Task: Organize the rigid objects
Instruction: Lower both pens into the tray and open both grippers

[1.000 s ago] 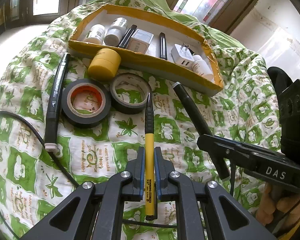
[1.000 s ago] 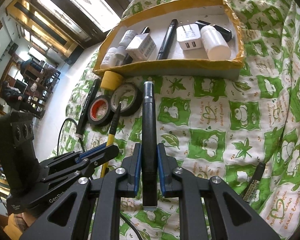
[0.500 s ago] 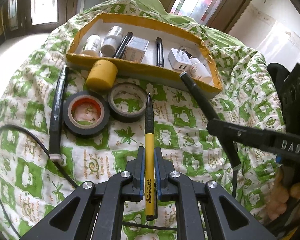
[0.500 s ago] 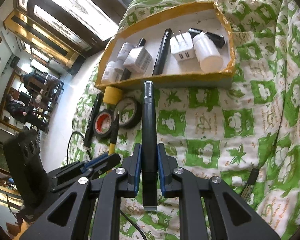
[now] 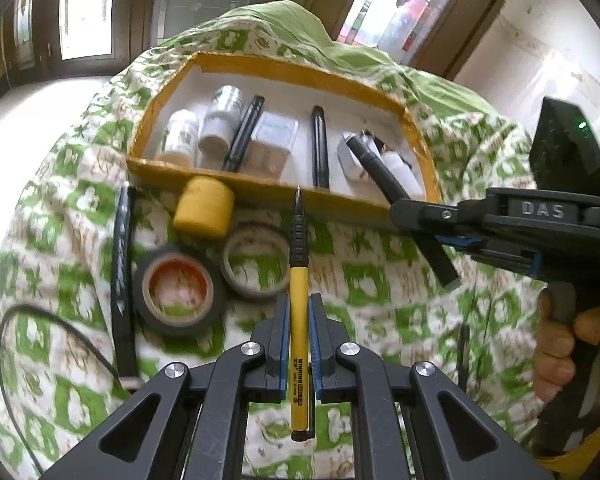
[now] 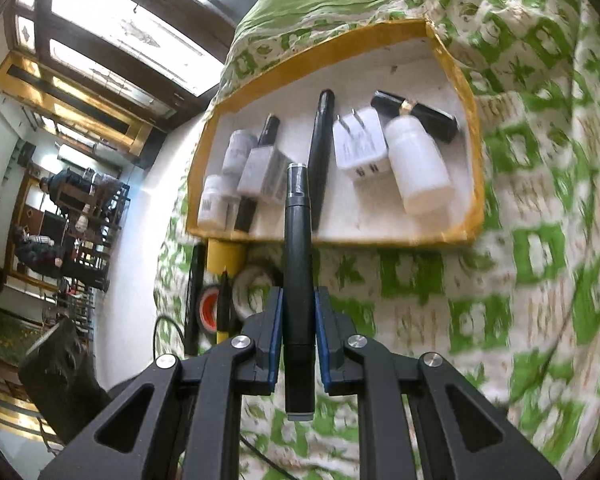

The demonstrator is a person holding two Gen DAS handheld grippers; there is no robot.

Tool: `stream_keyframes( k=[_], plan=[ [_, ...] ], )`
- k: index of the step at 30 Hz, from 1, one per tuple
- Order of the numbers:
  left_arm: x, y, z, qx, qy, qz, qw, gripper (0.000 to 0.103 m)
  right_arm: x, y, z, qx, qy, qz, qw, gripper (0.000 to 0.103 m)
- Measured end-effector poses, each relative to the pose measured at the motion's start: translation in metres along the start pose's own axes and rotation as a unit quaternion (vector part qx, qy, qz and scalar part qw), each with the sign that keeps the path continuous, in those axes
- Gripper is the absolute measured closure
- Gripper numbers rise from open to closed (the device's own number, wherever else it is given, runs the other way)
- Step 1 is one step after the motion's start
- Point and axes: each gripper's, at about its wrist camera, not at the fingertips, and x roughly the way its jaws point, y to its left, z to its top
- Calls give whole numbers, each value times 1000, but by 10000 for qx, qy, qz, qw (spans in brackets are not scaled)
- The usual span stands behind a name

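Pens aloft, one per claw: left claw [image 5: 298, 344] clamped on yellow pen [image 5: 299, 304], right claw [image 6: 299, 344] clamped on black pen [image 6: 298, 280]. Gripped mid-barrel, tips forward, likely for a lengthwise drop into box [image 6: 474, 160] just ahead. Tape rolls [image 5: 178, 292] below left, on cloth.

Left gripper [image 5: 299, 312]: jaws clamped, low centre of the left wrist view, pitched downward. Right gripper [image 6: 299, 312]: jaws clamped, low centre of its own view, likewise pitched downward. A hand [image 5: 568, 344] grips its handle at right edge.
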Motion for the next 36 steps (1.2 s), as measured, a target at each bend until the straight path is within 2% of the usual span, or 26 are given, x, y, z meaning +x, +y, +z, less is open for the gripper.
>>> stream_keyframes(
  k=[10,16,20,25,30,36],
  plan=[
    [3,26,54,-247,-91,80,9996,96,35,-16,42,746,20,82,9972,88],
    [21,32,80,-308,-5,163,9994,96,45,-26,58,797,-95,-47,9968,88],
    [35,21,97,-217,23,88,9997,96,46,-29,70,702,-327,-361,9963,88],
    [56,-10,116,-17,50,-150,9999,96,46,-35,72,727,-453,-366,9957,89],
    [87,-39,124,263,232,-71,9994,96,43,-43,74,829,-562,-356,9943,88],
    [108,-41,122,265,383,48,9989,96,38,-45,69,804,-629,-442,9938,88]
  ],
)
